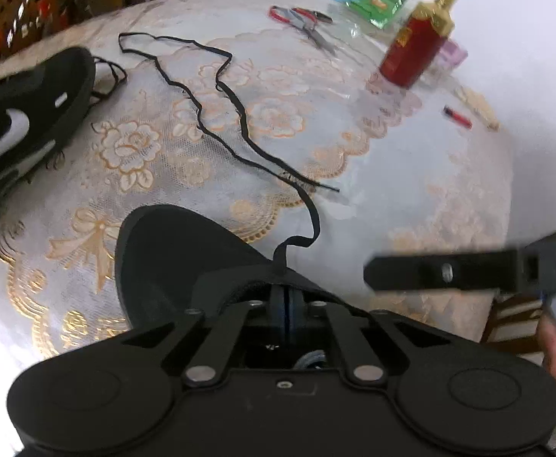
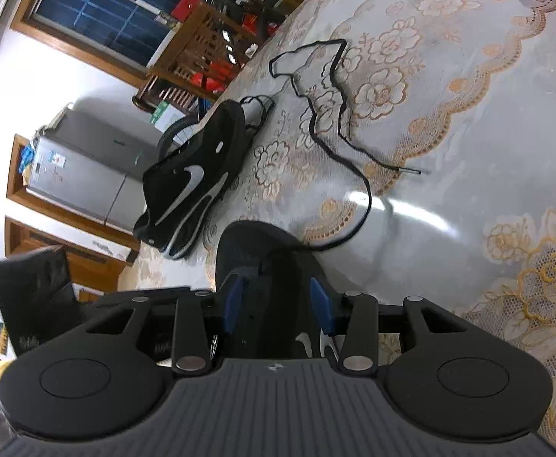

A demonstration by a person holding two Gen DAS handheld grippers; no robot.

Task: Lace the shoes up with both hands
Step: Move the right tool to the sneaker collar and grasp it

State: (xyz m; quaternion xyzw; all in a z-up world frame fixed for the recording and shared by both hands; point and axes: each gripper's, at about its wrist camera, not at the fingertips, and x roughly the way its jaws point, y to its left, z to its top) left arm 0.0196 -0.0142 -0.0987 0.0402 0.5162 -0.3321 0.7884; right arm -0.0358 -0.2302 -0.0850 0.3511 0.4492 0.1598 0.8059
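Right now L gripper pinches black lace at near shoe; R gripper straddles it, half-open, grip unclear.

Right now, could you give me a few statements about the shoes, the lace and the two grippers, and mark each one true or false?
1. The left gripper is shut at the near shoe, where the black lace comes out. True.
2. The lace is threaded through every eyelet and tied. False: most of it lies loose in loops across the lace tablecloth.
3. The right gripper has its blue pads on either side of the near shoe. True.
4. The second shoe stands upright on its sole. False: it lies tipped, with its side logo facing up.
5. The scissors lie beside the near shoe. False: they lie at the far side, near the red bottle.
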